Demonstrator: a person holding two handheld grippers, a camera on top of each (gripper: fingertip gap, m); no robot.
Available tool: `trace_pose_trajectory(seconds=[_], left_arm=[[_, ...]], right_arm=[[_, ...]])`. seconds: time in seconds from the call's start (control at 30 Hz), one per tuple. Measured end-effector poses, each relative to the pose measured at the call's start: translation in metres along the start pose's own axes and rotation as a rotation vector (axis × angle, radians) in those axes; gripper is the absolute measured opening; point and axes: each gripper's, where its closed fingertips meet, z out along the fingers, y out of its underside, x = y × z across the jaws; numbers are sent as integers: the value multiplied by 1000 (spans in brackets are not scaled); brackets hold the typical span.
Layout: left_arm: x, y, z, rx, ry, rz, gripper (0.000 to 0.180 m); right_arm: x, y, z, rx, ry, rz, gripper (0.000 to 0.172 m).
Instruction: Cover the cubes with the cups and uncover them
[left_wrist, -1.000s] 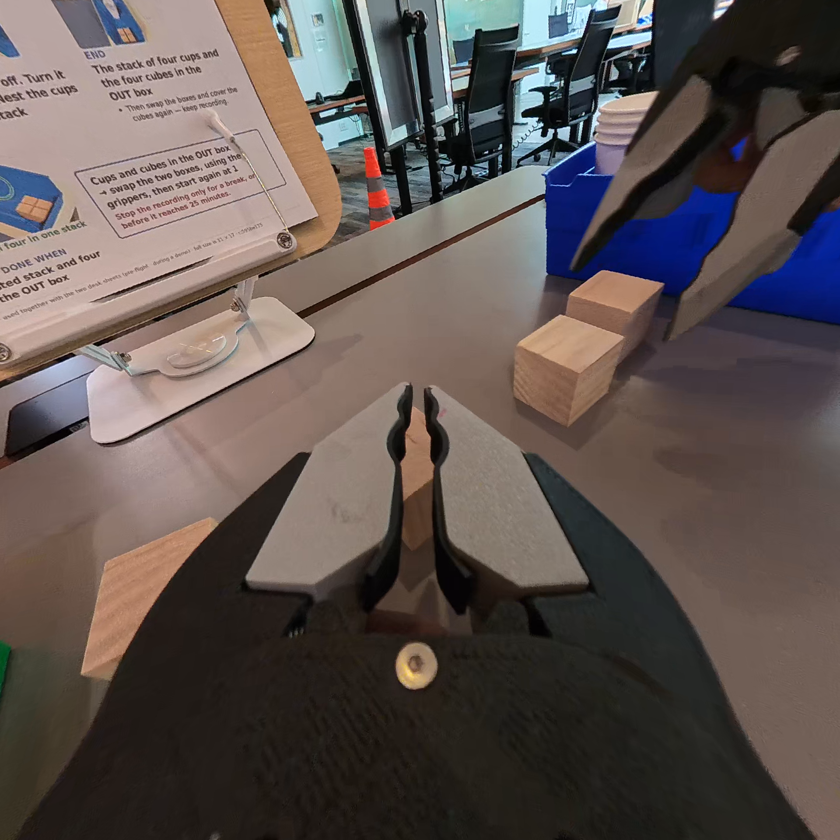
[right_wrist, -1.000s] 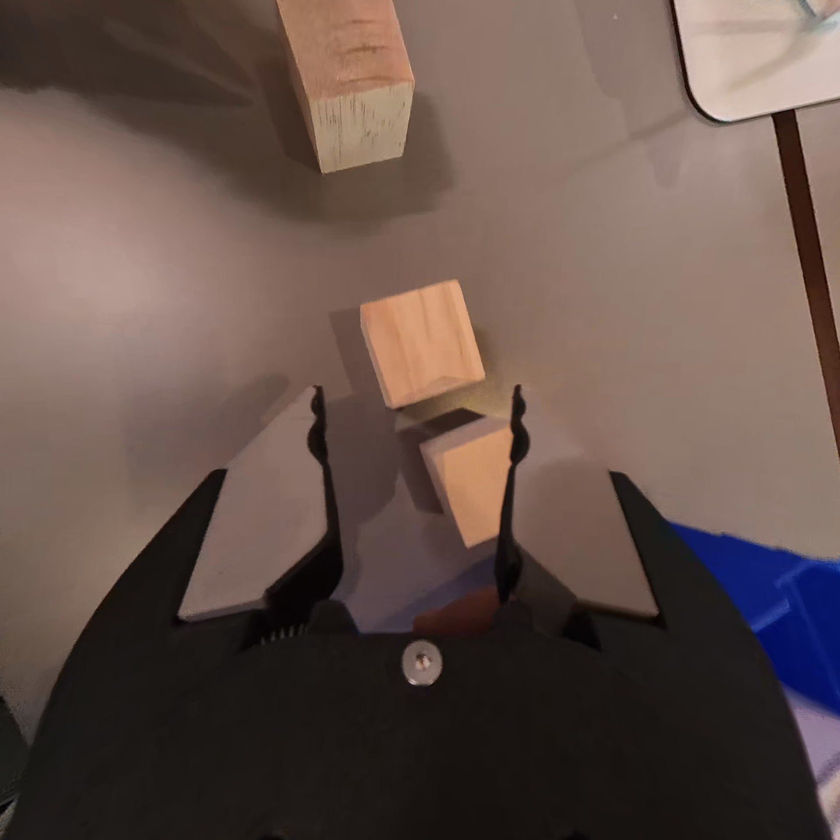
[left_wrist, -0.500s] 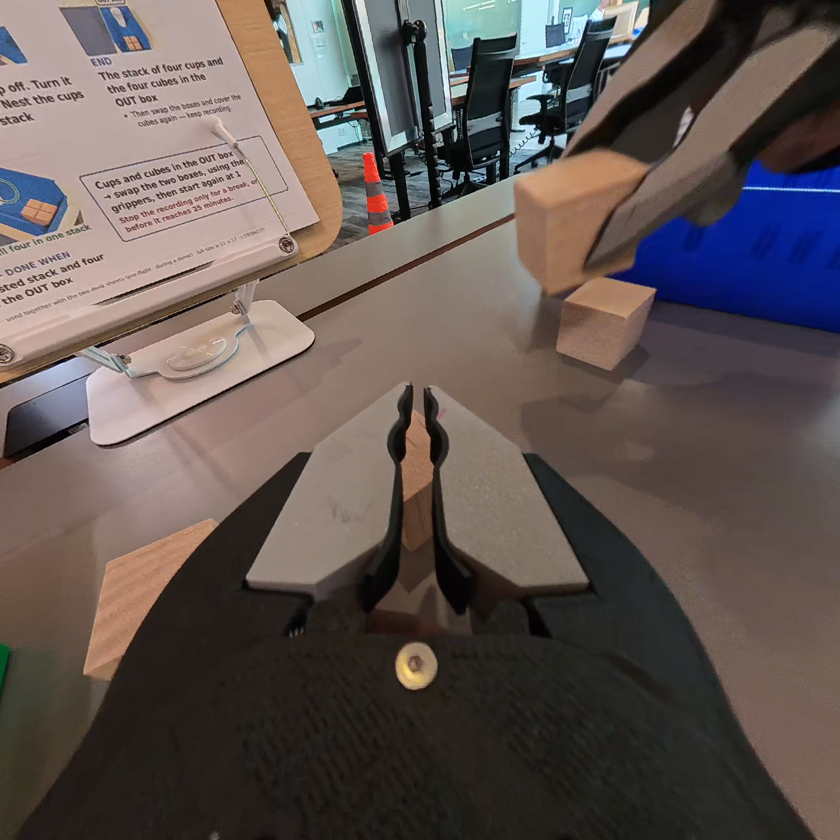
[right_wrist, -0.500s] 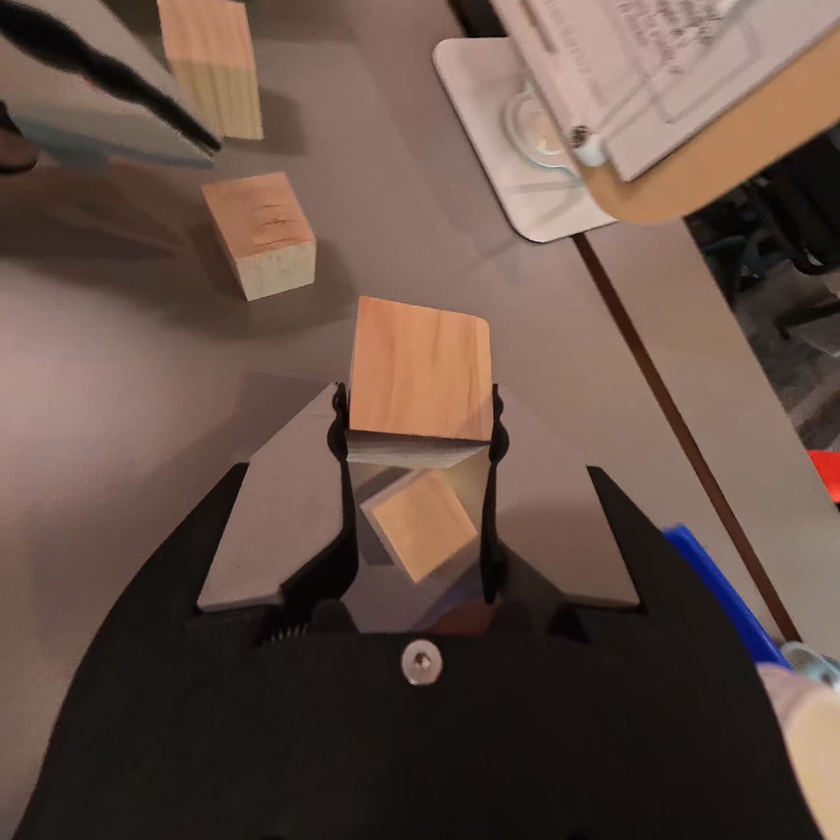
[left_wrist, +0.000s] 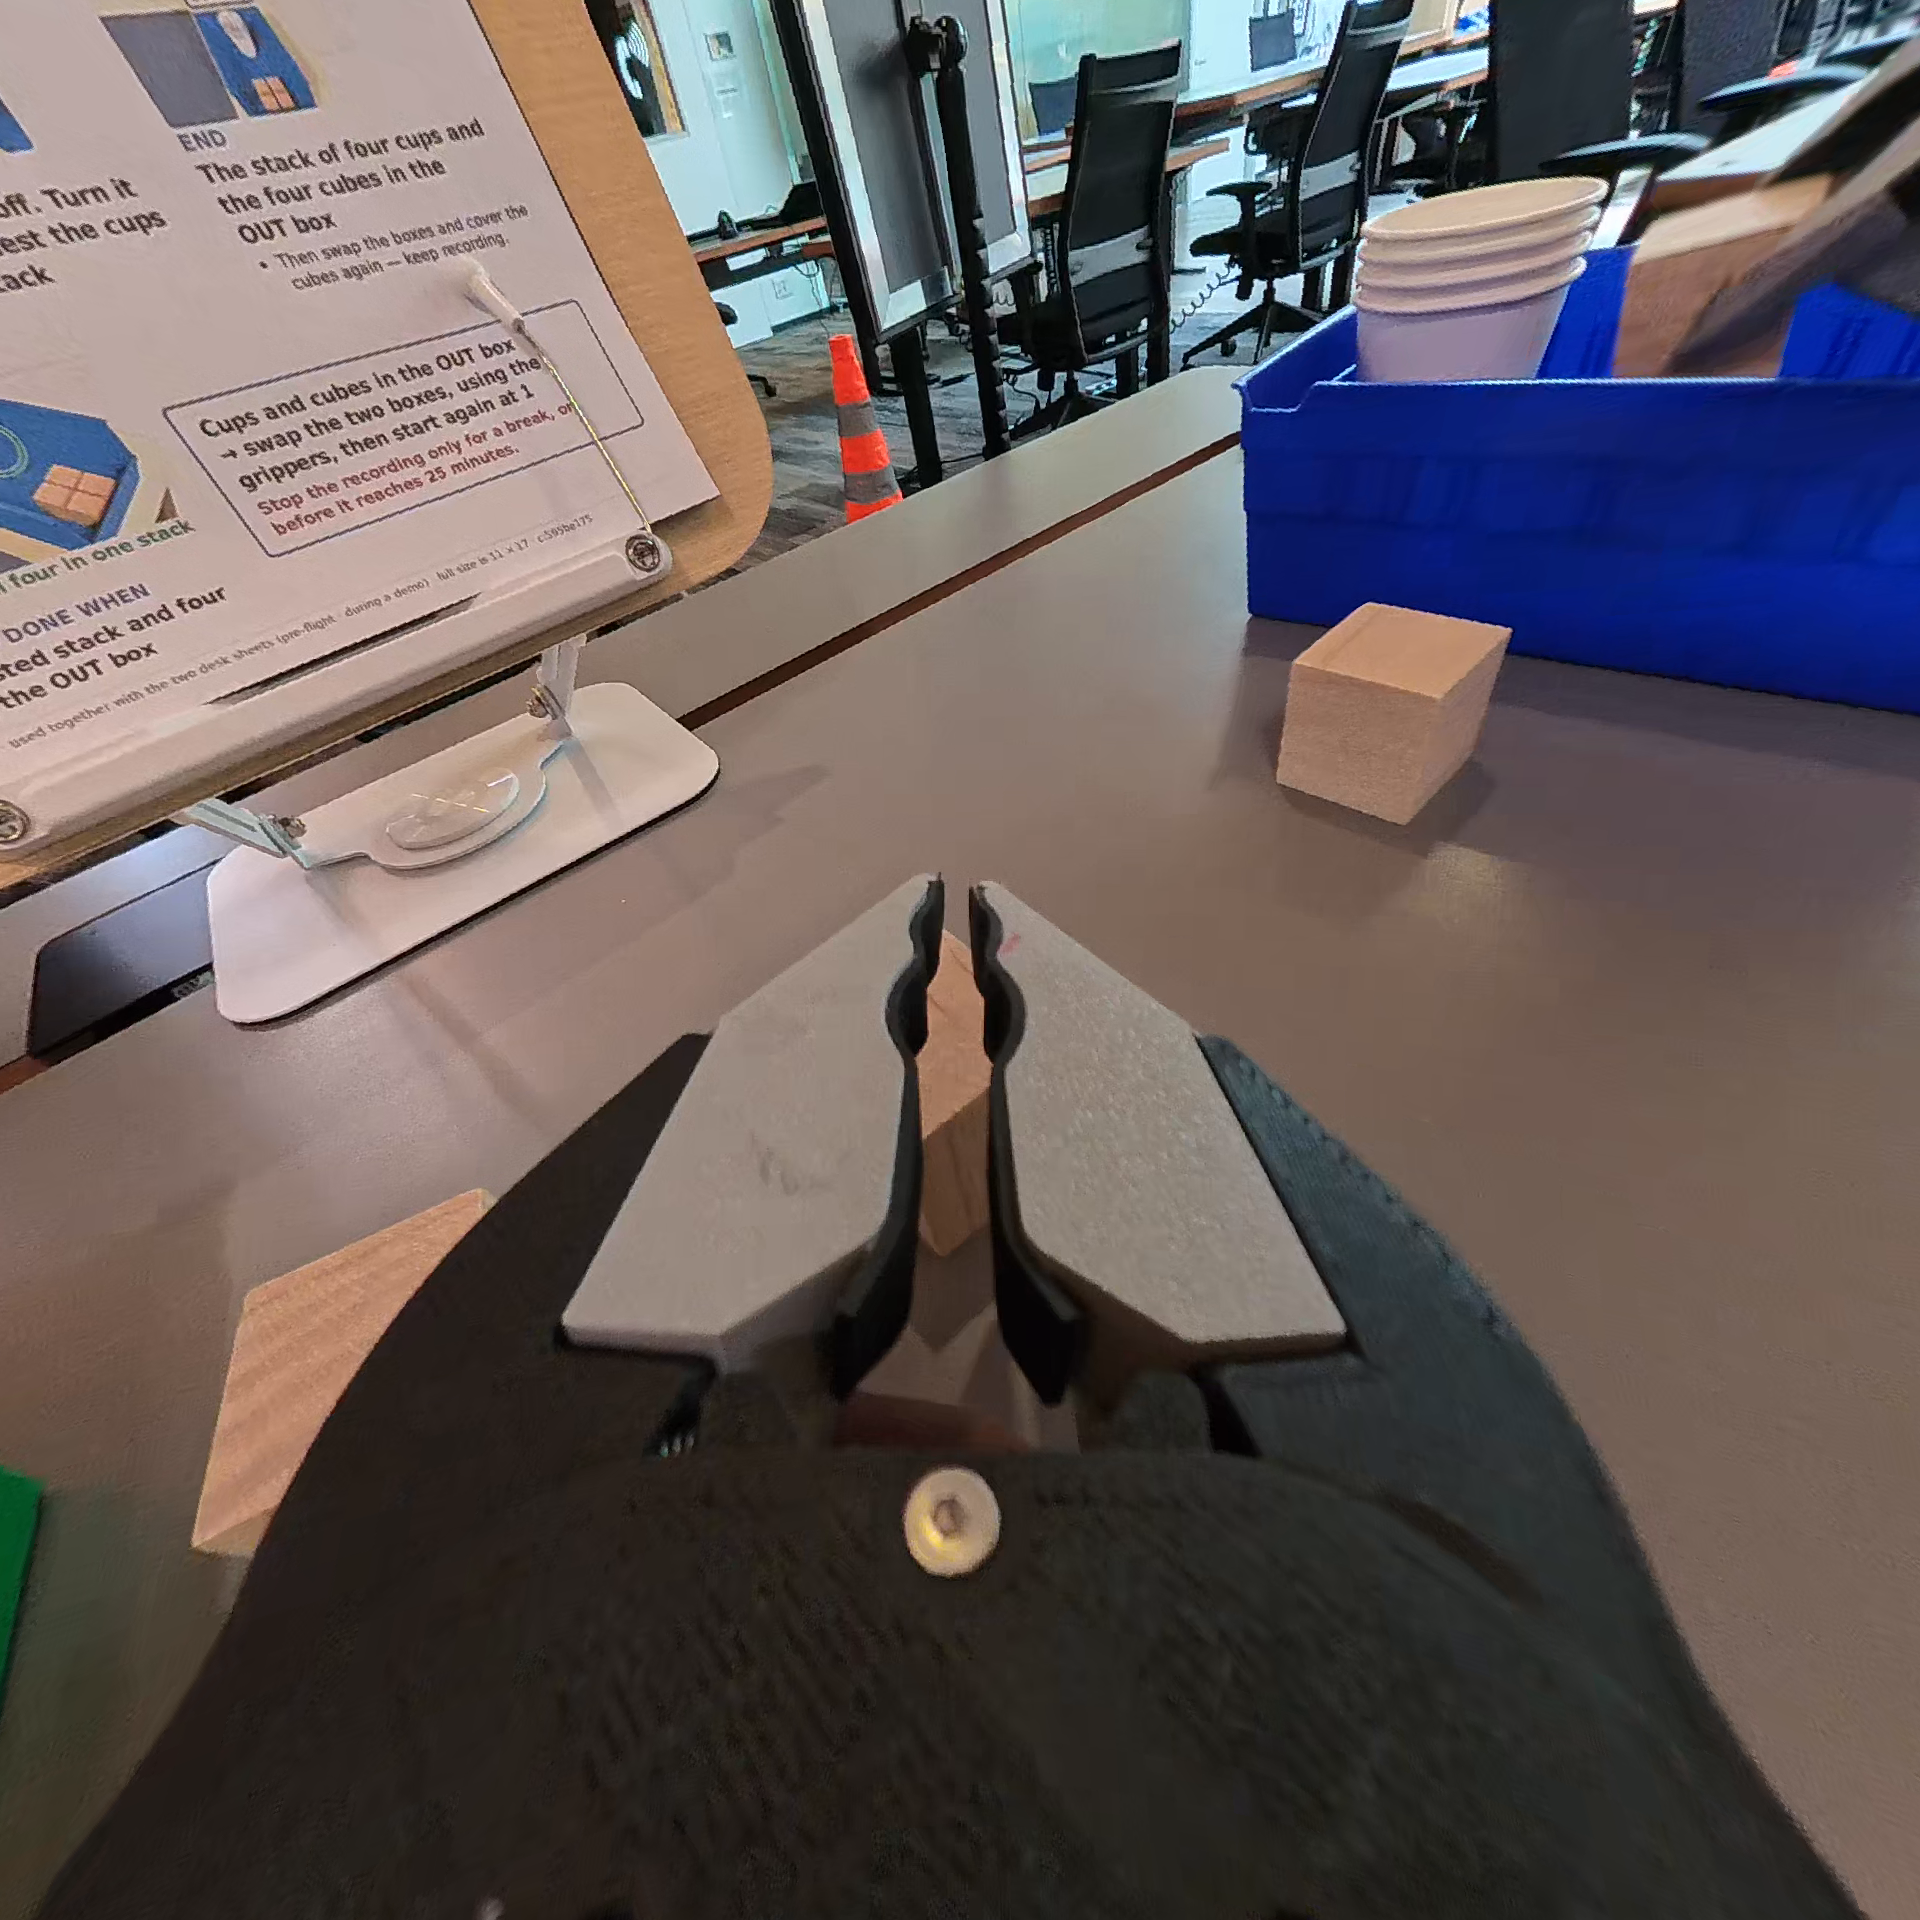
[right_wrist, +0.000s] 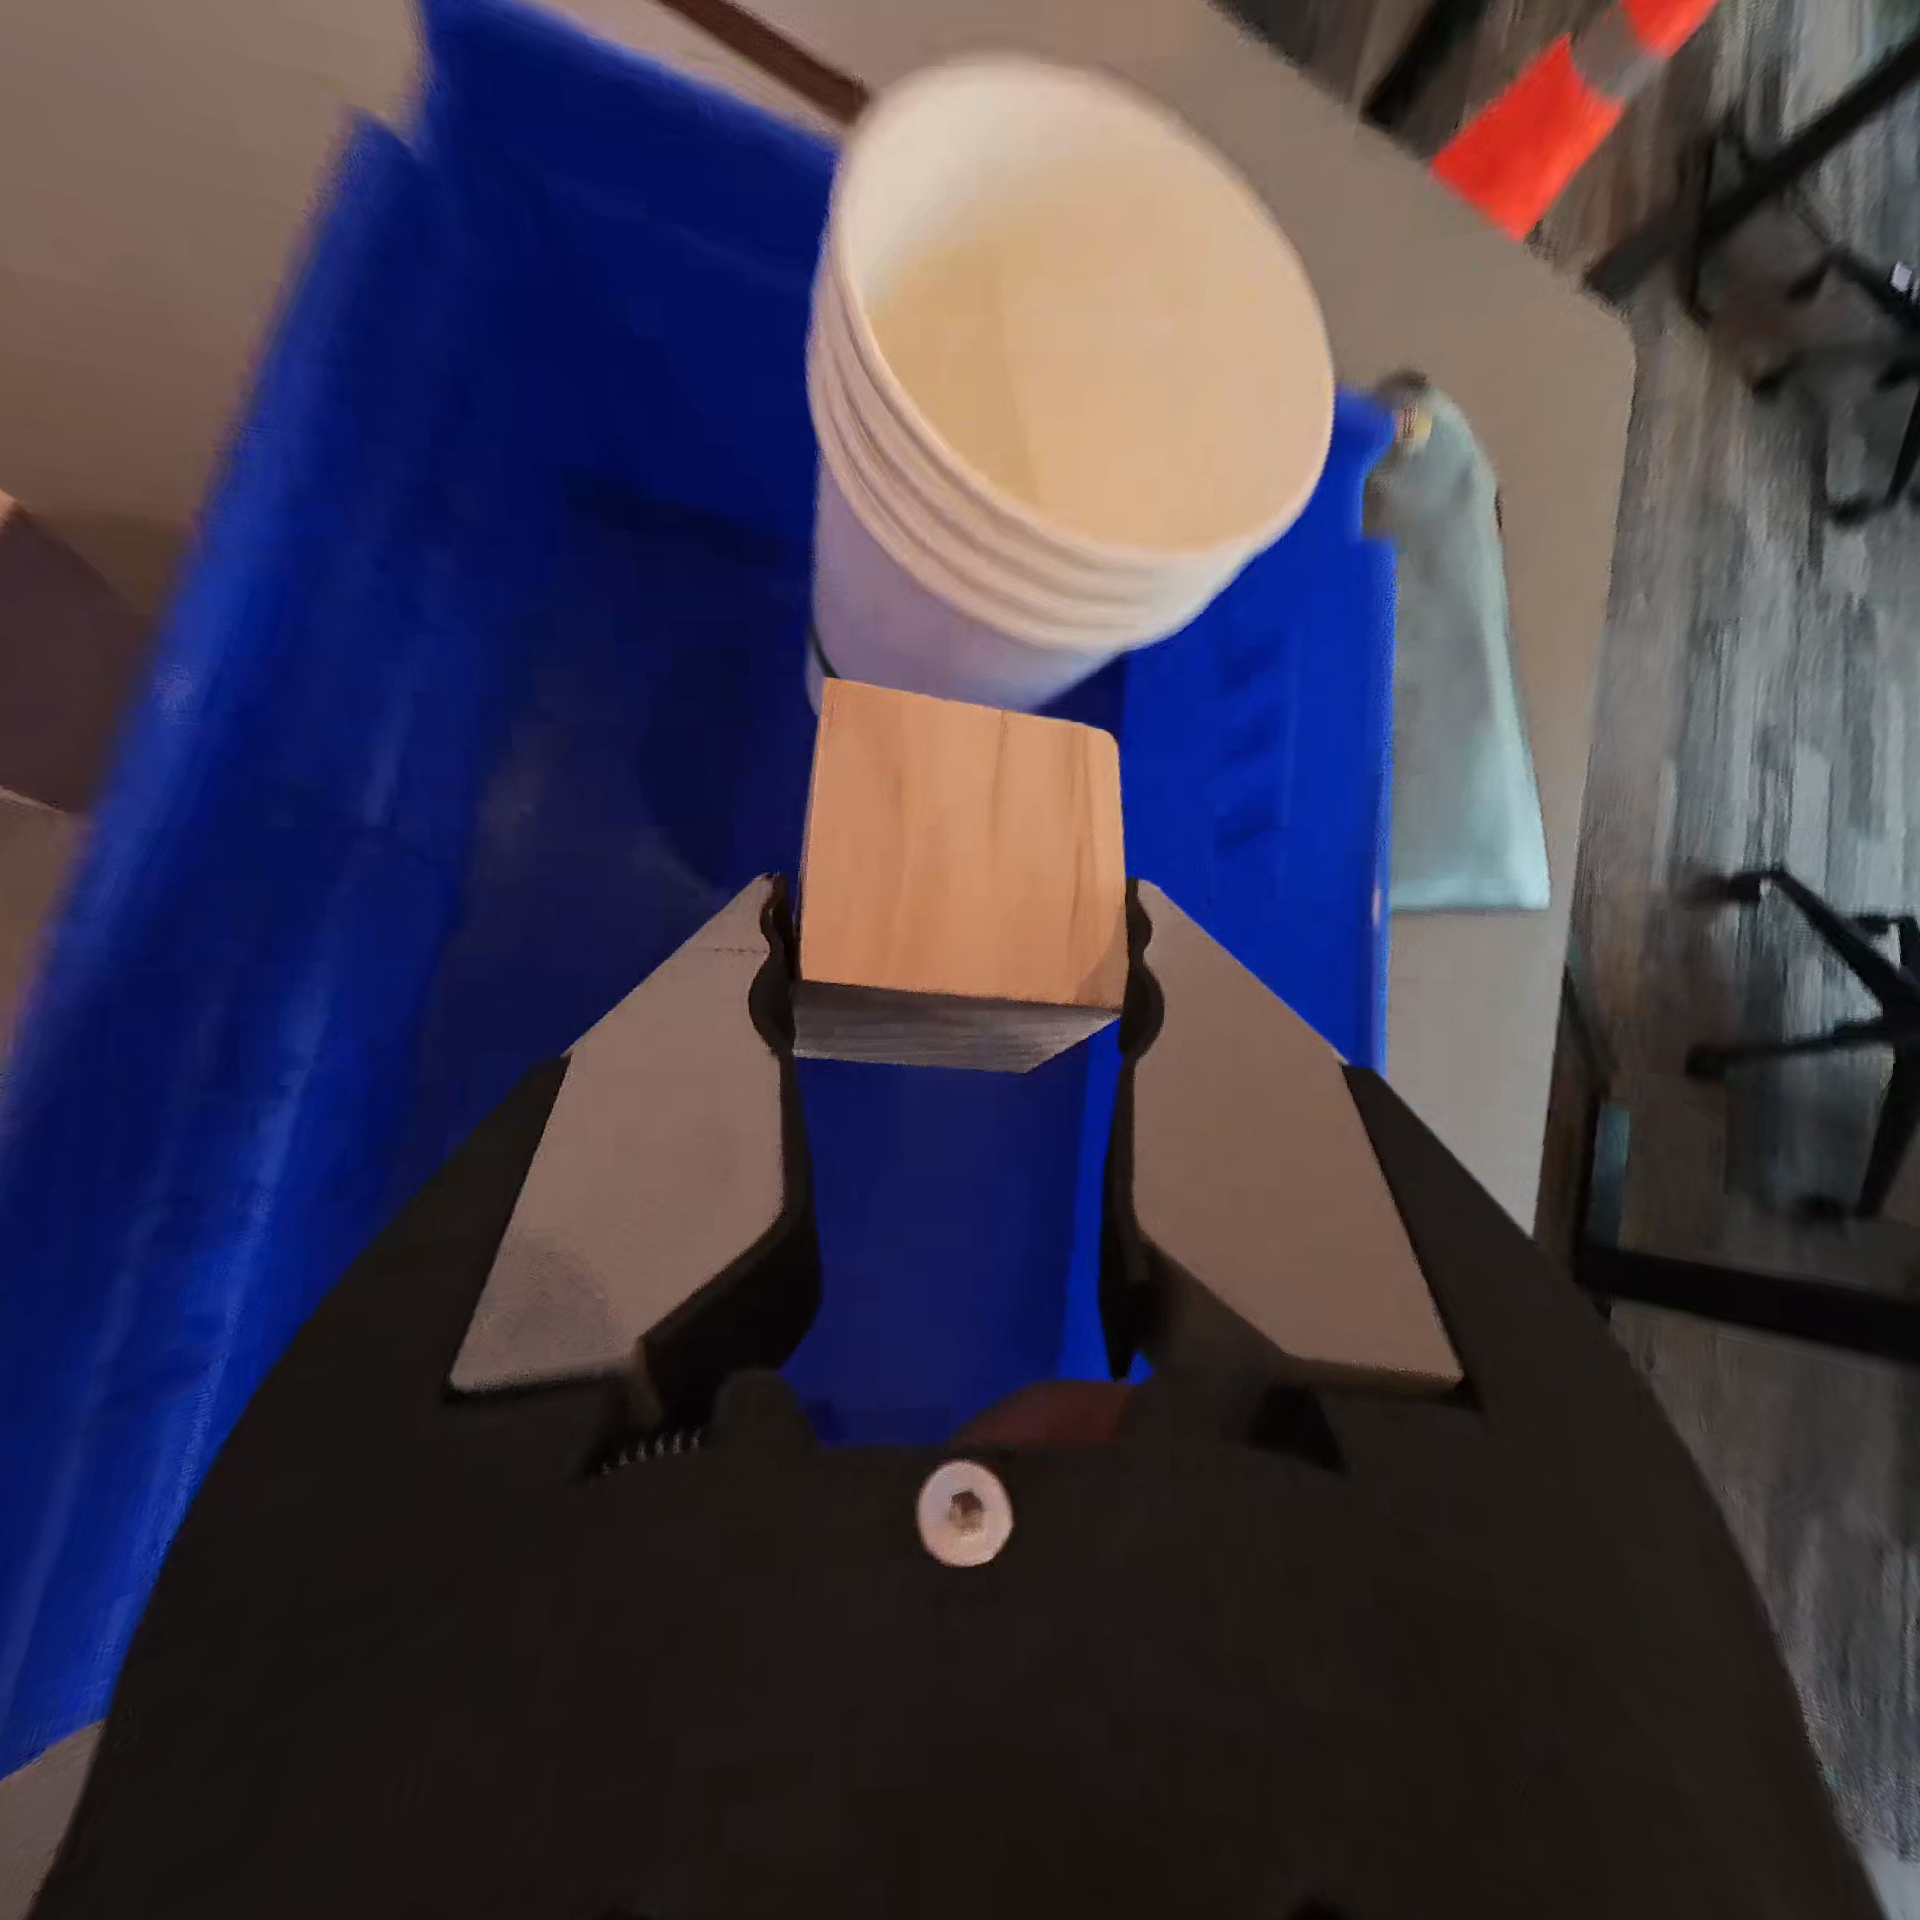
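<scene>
My right gripper (right_wrist: 956, 966) pinches a pale square-edged wooden cube (right_wrist: 961, 873), one finger (right_wrist: 675, 1122) pressed flat to each side face. The cube hangs over the open blue plastic bin (right_wrist: 416, 727), so the bin floor lies straight below the fingers, and the nested stack of white paper cups (right_wrist: 1049, 416) stands upright in the bin just beyond the cube's far face. I judge the next move to be setting the cube down short of that stack, clear of it. The cube has no long axis to mind. This hand is plainly the nearer one to the bin.

My left gripper (left_wrist: 956, 904) hovers low over the grey desk (left_wrist: 1143, 675) with its fingers pressed nearly together, pinching nothing; a cube (left_wrist: 951, 1122) on the desk shows through the slit between them.

Count of cubes: four. One in my right fingers, one (left_wrist: 1387, 707) on the desk just beside the bin's front wall, one under my left fingers, one (left_wrist: 312, 1371) to their left. Cups: the stack shows four or five rims; I cannot tell which. One bin.
</scene>
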Motion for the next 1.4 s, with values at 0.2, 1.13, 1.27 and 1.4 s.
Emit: trace_pose_trajectory(seconds=[0.2, 1.13, 1.27, 1.4], left_arm=[[0, 7, 3, -24, -1, 3, 3], [-7, 70, 33, -389, -192, 28, 77], [-1, 86, 40, -490, -111, -24, 72], [3, 85, 40, -479, -53, -85, 69]], right_arm=[[17, 68, 52, -200, 68, 133, 64], [-264, -118, -13, 609, -249, -83, 68], [-277, -112, -11, 594, -320, -90, 67], [-278, -102, -10, 593, -330, -95, 62]])
